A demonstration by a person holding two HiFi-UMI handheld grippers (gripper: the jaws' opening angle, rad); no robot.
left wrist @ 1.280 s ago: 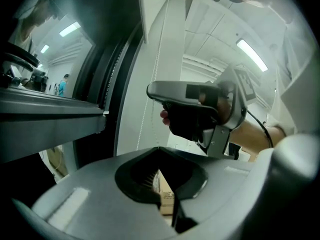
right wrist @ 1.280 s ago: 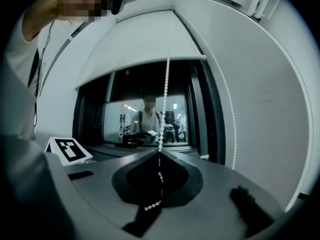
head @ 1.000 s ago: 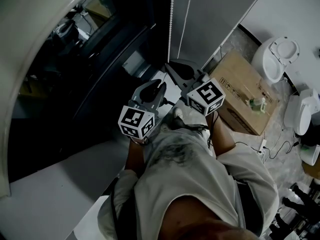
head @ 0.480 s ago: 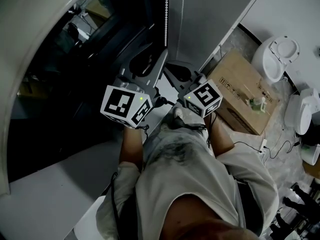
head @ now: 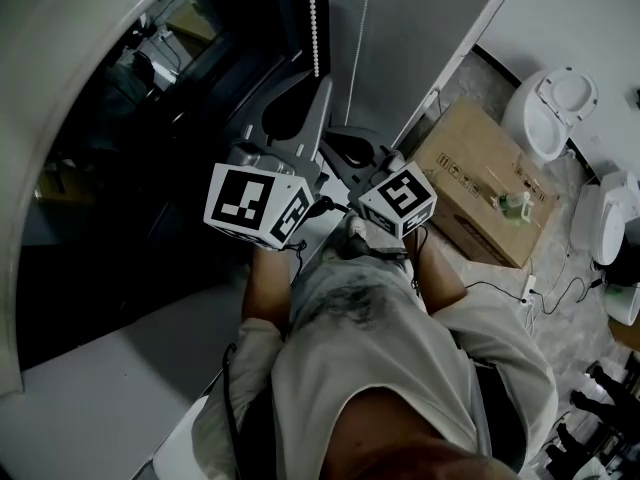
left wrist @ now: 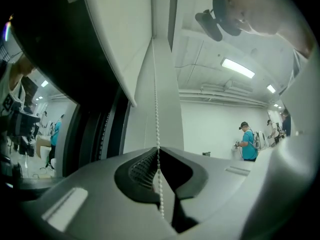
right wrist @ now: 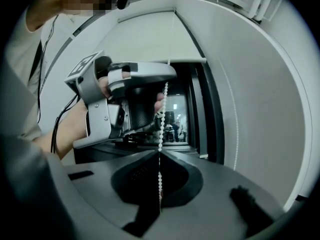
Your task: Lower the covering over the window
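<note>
Two strands of a white bead chain (head: 312,23) hang in front of the dark window (head: 150,138). My left gripper (head: 318,83) is the higher one; its jaws have just been closing and now meet on one strand of the chain (left wrist: 159,156). My right gripper (head: 345,143) sits lower and to the right, shut on the other strand (right wrist: 160,156). In the right gripper view the left gripper (right wrist: 135,101) shows above, with the chain running past it. The pale roller blind (right wrist: 150,36) hangs over the top of the window, and its bottom bar (left wrist: 131,96) sits high.
A cardboard box (head: 490,183) lies on the floor to the right, with white fixtures (head: 555,113) and cables (head: 545,293) beyond it. The white window surround (head: 70,68) curves along the left. People (left wrist: 247,141) stand far off in the room.
My left gripper rose along the chain from beside the right gripper to above it, its jaws spreading and then closing on the strand. The right gripper stayed put.
</note>
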